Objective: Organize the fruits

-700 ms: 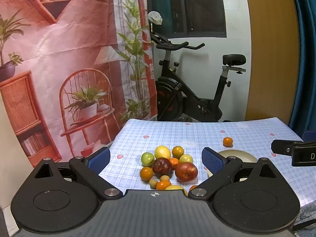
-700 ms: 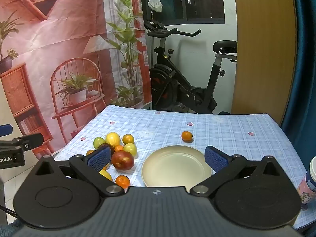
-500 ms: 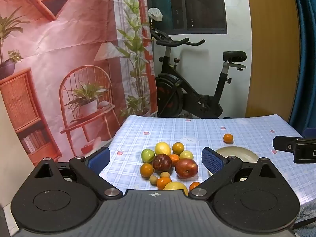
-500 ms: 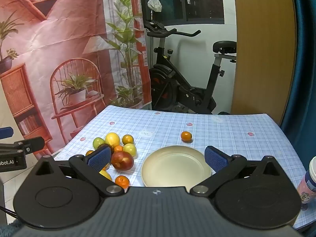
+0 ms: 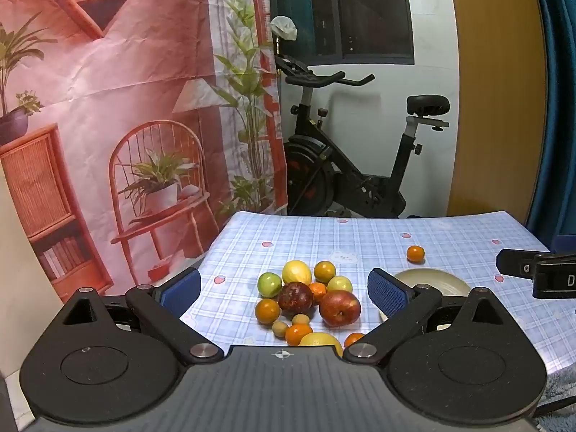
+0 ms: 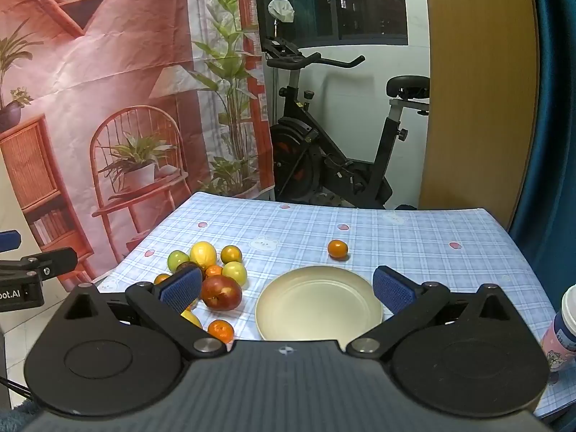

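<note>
Two hand-held grippers, each with blue ribbed pads on black fingers, hang above a table covered by a blue-and-white checked cloth [image 6: 414, 237]. Left gripper [image 5: 284, 289]: jaws wide apart, nothing between the pads, aimed down at a heap of mixed fruit [image 5: 306, 298] lying on the cloth. Within the heap, a large red apple [image 5: 339, 307] rests beside a dark maroon round fruit [image 5: 295, 296]; behind them sit a green apple [image 5: 269, 284], a pale yellow lemon-like fruit [image 5: 296, 272] and several small oranges, with more small fruit at the near edge partly hidden by the gripper body. Right gripper [image 6: 286, 289]: jaws likewise wide apart and empty, pointed down over a round cream-coloured plate [image 6: 318, 304] that holds no fruit and lies just to the right of the heap. One small orange [image 6: 337, 248] sits alone on the cloth beyond the plate, well apart from the heap. A pink-and-white paper cup [image 6: 563, 327] stands at the right edge of the table. Behind the table are a black exercise bike [image 6: 345, 158] and a printed fabric backdrop [image 6: 126, 90] of shelves, chair and plants.
</note>
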`<state>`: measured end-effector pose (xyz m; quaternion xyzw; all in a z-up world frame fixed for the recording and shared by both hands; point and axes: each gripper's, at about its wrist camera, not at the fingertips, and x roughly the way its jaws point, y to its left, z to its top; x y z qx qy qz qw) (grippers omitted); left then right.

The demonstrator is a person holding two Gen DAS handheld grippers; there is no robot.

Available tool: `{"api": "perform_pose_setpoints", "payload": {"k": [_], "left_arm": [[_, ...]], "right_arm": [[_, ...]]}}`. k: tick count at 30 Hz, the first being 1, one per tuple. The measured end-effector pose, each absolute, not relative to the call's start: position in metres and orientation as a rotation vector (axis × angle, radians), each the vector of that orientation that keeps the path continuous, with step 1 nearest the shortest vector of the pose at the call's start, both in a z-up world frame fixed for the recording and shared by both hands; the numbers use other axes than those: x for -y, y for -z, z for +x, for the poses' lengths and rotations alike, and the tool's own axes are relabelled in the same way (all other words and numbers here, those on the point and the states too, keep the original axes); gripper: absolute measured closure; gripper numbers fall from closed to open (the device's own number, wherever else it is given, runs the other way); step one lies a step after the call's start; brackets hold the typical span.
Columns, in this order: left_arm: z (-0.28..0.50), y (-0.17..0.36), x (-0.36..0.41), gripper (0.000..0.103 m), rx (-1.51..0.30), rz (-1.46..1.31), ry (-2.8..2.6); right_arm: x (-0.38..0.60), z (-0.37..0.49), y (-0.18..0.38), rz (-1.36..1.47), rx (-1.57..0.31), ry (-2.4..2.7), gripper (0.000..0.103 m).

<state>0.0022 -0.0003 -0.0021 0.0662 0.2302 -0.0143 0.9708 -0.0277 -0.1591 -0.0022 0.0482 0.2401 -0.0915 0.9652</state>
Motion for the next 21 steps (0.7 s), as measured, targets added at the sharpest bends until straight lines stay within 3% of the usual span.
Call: {"api": "perform_pose_setpoints", "payload": {"k": [21], "left_arm": [[0.0016,0.0017,-0.0001,0.003,-0.463,0.132,0.034]], "right_arm": [[0.1612,-0.0287,0.0028,0.094,-0.483,0.187,0.000]]}}
